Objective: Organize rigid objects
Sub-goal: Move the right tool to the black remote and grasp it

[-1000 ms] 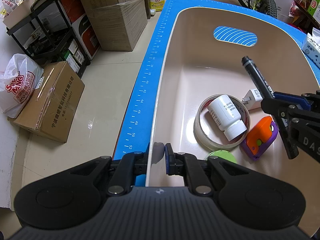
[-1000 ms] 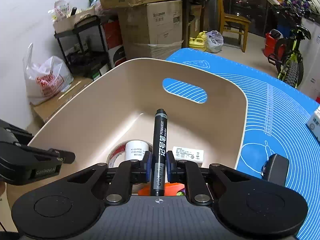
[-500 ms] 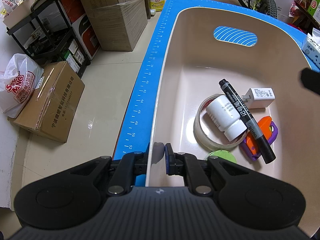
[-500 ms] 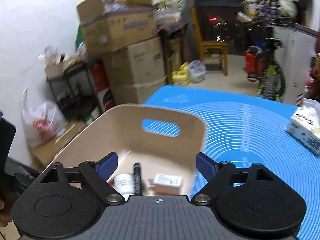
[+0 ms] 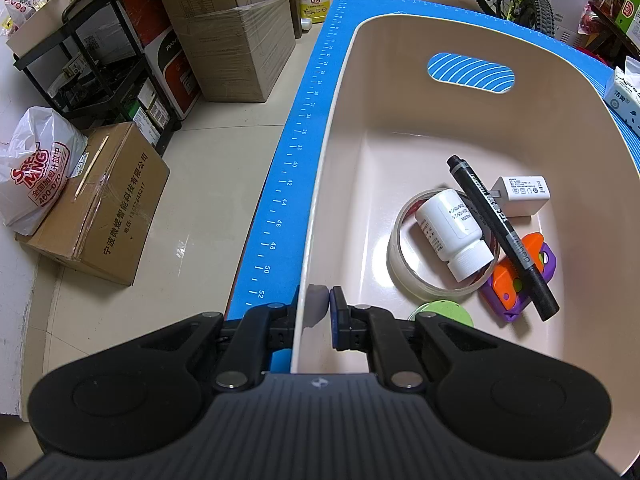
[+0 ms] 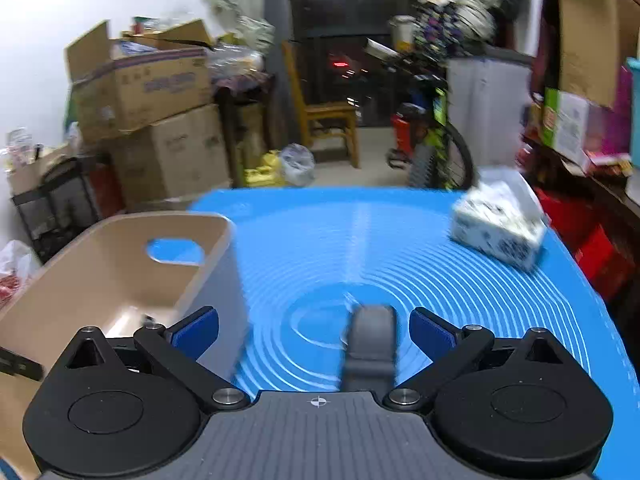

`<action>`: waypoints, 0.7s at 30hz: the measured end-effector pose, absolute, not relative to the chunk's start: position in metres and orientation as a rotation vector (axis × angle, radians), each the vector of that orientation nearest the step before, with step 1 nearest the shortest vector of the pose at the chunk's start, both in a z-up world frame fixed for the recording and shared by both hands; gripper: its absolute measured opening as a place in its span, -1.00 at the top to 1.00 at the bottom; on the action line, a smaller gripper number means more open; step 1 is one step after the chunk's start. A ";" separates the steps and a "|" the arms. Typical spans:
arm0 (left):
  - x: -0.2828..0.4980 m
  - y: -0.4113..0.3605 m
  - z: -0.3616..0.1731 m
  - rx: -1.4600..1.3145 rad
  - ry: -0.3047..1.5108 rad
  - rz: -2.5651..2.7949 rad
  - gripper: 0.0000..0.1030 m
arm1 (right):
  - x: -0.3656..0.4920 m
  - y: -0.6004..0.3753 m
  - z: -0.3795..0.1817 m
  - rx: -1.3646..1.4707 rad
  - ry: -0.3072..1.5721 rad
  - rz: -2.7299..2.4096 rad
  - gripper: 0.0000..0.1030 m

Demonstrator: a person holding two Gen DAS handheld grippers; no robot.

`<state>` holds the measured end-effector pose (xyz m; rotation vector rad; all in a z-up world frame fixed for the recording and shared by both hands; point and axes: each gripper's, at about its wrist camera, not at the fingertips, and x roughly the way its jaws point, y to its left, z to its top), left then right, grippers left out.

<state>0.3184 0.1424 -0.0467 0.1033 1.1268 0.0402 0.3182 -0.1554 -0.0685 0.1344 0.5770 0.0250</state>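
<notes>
Now we see left gripper (image 5: 318,312) clamped on bin (image 5: 600,264) rim, marker (image 5: 502,236) inside. Right gripper (image 6: 314,330) opening, jaws apart around blurred grey object (image 6: 370,344), not touching; fast closing may knock it away.

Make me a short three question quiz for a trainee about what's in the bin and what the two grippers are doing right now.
1. True or false: the black marker lies inside the beige bin.
2. What is the left gripper clamped on?
A. the bin's rim
B. the tape roll
C. the white bottle
3. Fill in: on the blue mat, between the right gripper's wide, still opening jaws and touched by neither pad, lies a dark grey ____.

Key:
1. True; it rests across the white bottle and the orange and purple toy.
2. A.
3. Object; it is too blurred to name.
</notes>
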 end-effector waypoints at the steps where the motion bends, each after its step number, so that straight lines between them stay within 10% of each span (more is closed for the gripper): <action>1: 0.318 0.142 -0.047 0.103 1.127 0.040 0.75 | 0.319 -0.159 -0.074 0.141 0.587 0.013 -0.95; 21: 0.319 0.144 -0.047 0.108 1.126 0.042 0.74 | 0.344 -0.169 -0.154 0.164 0.629 -0.132 -0.79</action>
